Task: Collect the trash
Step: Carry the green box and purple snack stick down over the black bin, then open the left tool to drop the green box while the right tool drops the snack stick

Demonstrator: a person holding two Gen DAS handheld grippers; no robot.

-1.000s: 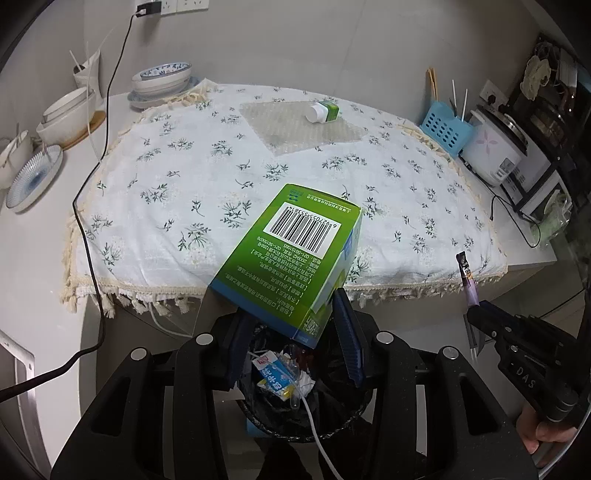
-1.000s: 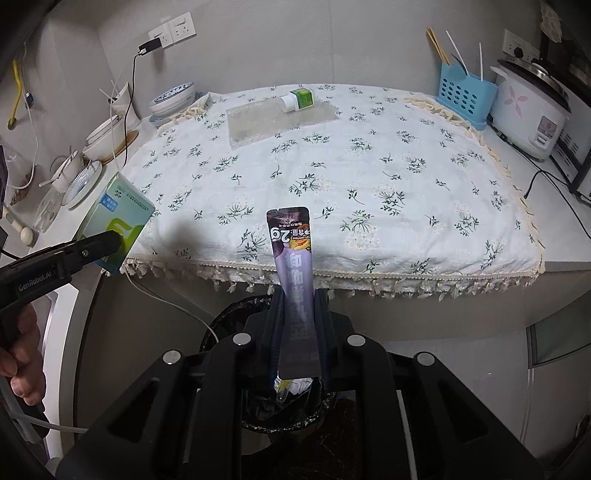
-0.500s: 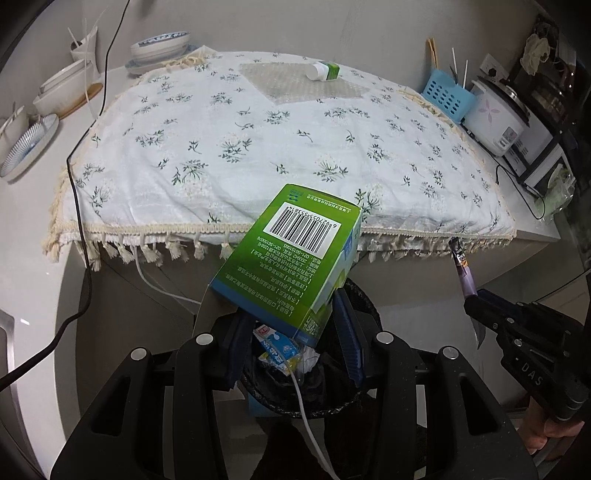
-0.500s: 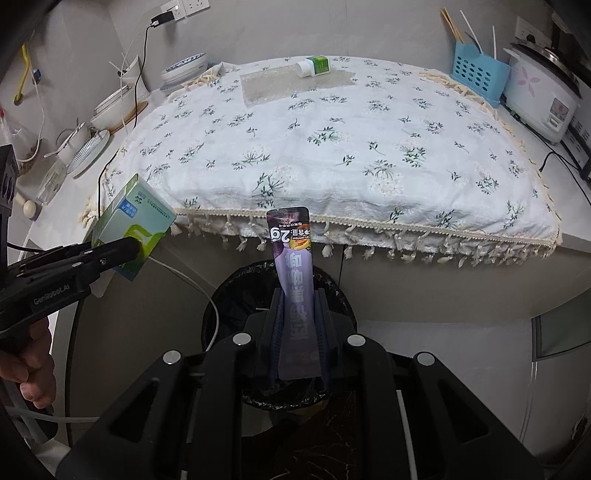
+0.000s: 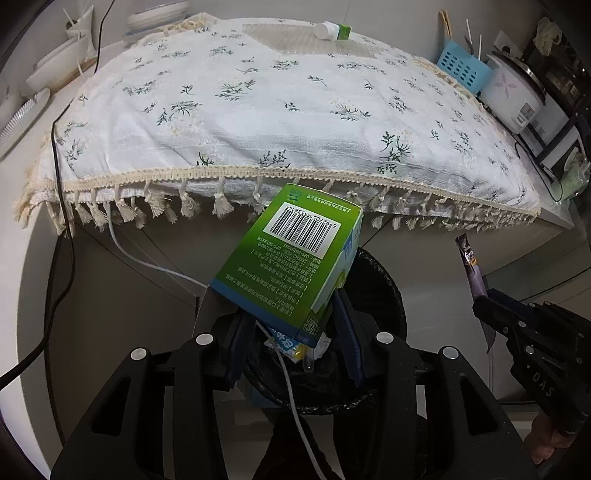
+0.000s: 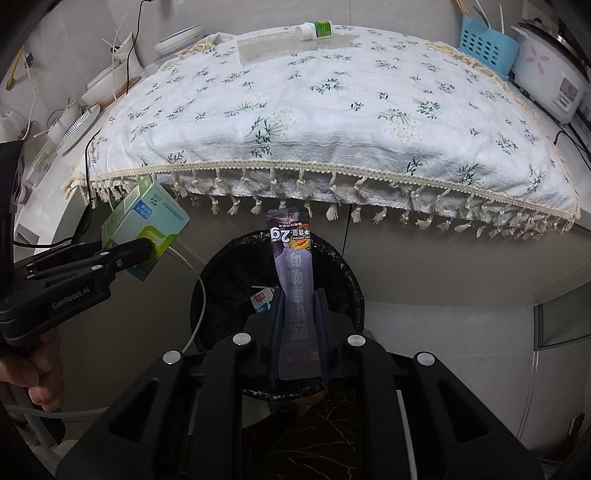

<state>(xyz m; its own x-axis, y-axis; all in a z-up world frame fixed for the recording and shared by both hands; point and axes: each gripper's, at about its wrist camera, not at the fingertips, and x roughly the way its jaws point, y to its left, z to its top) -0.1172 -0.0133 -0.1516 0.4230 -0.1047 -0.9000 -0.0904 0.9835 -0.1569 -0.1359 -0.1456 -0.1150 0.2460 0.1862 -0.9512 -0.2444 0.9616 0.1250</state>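
My left gripper [image 5: 291, 317] is shut on a green carton [image 5: 291, 258] with a barcode and holds it over the near rim of a black-lined trash bin [image 5: 384, 280]; the carton also shows in the right wrist view [image 6: 146, 229]. My right gripper [image 6: 297, 302] is shut on a purple sachet [image 6: 293, 269], upright above the same bin [image 6: 218, 280]. The bin holds wrappers [image 5: 291, 345]. A white bottle with a green box [image 6: 314, 30] lies at the far edge of the floral tablecloth [image 6: 332, 110].
A white cable [image 5: 155, 267] runs from under the tablecloth fringe into the bin area. Bowls and plates [image 6: 92, 99] stand at the left, a blue basket [image 6: 485, 46] and rice cooker [image 6: 550, 81] at the right.
Both grippers have moved down and back from the table edge. The bin now sits under both held items and the table top appears higher in both views.
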